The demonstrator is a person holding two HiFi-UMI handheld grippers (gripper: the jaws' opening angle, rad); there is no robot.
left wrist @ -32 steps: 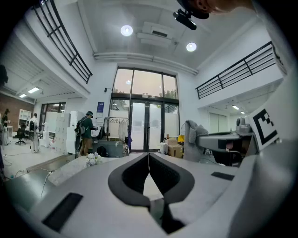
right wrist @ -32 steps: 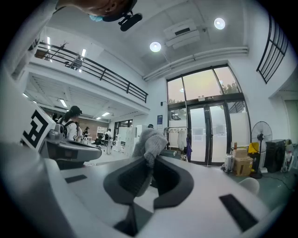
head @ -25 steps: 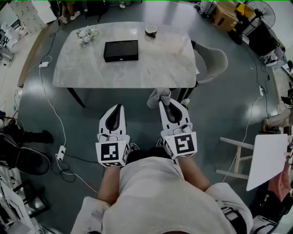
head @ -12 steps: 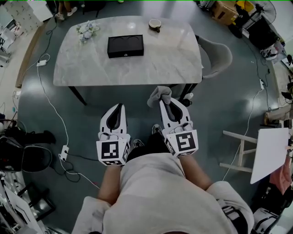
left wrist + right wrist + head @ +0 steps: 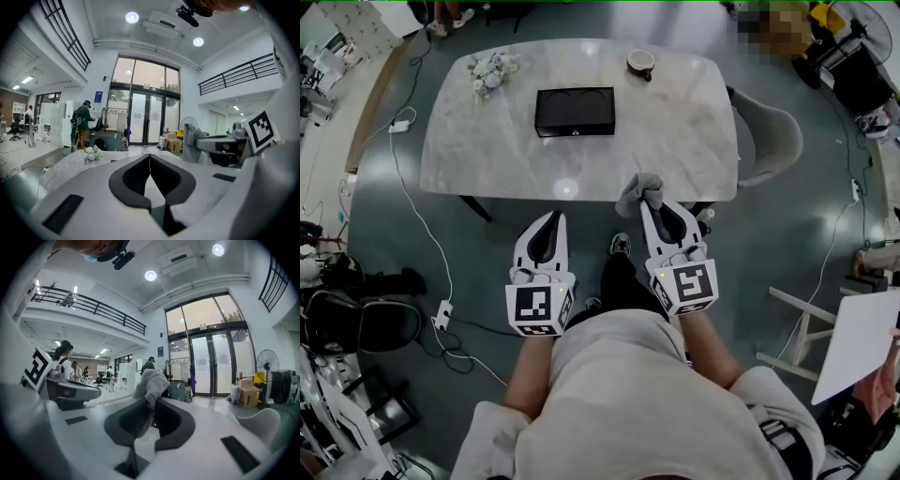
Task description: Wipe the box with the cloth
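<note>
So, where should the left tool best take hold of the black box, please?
Probably its left end, across the shorter front-to-back width, coming from the near left: the box lies flat, long side toward you, leaving the top free for wiping. The left tool is shut; open it first.

Held side by side pointing forward, left claw (image 5: 554, 216) closed empty, right claw (image 5: 652, 202) pinching cloth (image 5: 637, 190).
</note>
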